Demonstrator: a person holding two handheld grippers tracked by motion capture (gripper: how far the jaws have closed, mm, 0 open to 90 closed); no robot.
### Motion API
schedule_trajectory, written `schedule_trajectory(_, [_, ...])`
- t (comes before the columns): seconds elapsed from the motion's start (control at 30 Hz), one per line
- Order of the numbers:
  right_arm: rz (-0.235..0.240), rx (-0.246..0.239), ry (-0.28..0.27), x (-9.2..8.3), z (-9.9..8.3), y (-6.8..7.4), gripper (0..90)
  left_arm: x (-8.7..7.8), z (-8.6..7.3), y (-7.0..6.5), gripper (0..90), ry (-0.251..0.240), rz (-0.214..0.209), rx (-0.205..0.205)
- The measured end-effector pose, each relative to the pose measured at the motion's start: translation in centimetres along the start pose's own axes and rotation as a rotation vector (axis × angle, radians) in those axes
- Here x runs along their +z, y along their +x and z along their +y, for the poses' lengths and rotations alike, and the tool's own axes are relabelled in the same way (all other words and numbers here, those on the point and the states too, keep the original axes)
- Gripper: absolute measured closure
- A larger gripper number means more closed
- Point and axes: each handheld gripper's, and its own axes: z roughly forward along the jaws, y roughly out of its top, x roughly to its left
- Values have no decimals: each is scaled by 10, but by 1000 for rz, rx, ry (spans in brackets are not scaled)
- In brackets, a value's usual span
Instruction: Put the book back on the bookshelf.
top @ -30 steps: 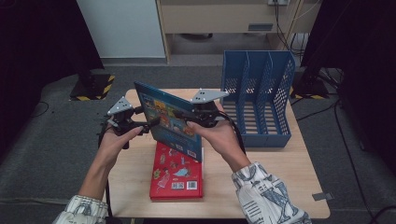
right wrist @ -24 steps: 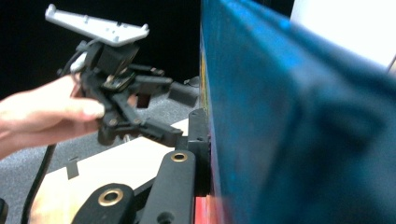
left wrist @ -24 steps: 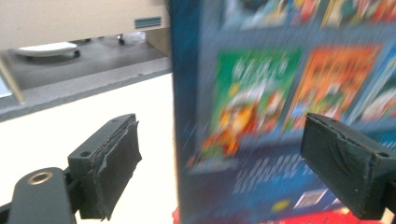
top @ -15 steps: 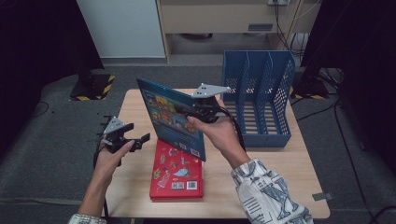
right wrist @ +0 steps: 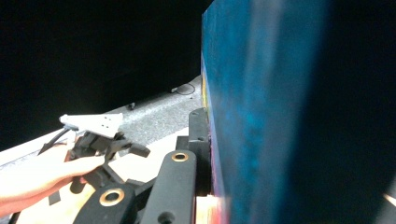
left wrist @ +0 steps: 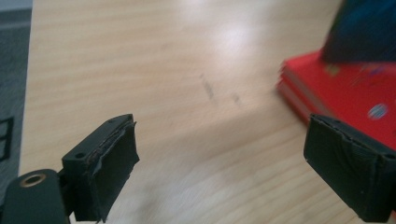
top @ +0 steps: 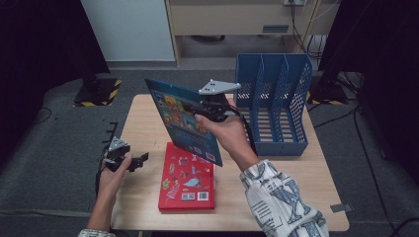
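A blue picture book (top: 182, 118) stands upright in the air over the wooden table (top: 143, 111), and my right gripper (top: 206, 111) is shut on its right edge. Up close, the blue cover (right wrist: 261, 116) is pressed by my right gripper (right wrist: 210, 154). A red book (top: 188, 178) lies flat on the table below it. My left gripper (top: 140, 161) hangs low over the table's left side, apart from both books. Its jaws have just been opening and now stand open, with nothing between them. In the left gripper view, my left gripper (left wrist: 224, 172) faces bare wood, with the red book (left wrist: 355, 88) to its right.
A blue slotted file rack (top: 274, 106) stands at the table's right back, just right of the held book. Dark floor with cables surrounds the table. A white cabinet and a wooden shelf stand behind.
My left gripper has let go of the blue book and dropped down and left to just above the table. My right gripper keeps the book raised, almost still.
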Motion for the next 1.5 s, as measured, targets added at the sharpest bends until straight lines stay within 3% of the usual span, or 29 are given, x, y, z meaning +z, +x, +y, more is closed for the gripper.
schedule_trajectory(0.1, [-10, 9, -2, -1, 3, -3, 824, -1, -3, 5, 93, 7, 26, -29])
schedule_trajectory(0.2, [-17, 29, -6, -1, 6, -8, 824, 1, -5, 6, 92, 17, 32, -30])
schedule_trajectory(0.43, [-51, 54, -23, -4, 14, -15, 823, 4, -7, 2, 88, 47, 28, -10])
schedule_trajectory(1.0, [-119, 70, -42, -22, 23, -28, 822, 21, -15, -6, 62, 186, 44, 52])
schedule_trajectory(1.17, [-137, 65, -53, -31, 25, -32, 822, 22, -16, -7, 44, 186, 49, 71])
schedule_trajectory(1.37, [-155, 70, -65, -42, 25, -37, 822, 23, -21, -9, 3, 146, 50, 68])
schedule_trajectory(1.5, [-160, 69, -73, -46, 25, -38, 822, 24, -21, -9, 0, 144, 47, 68])
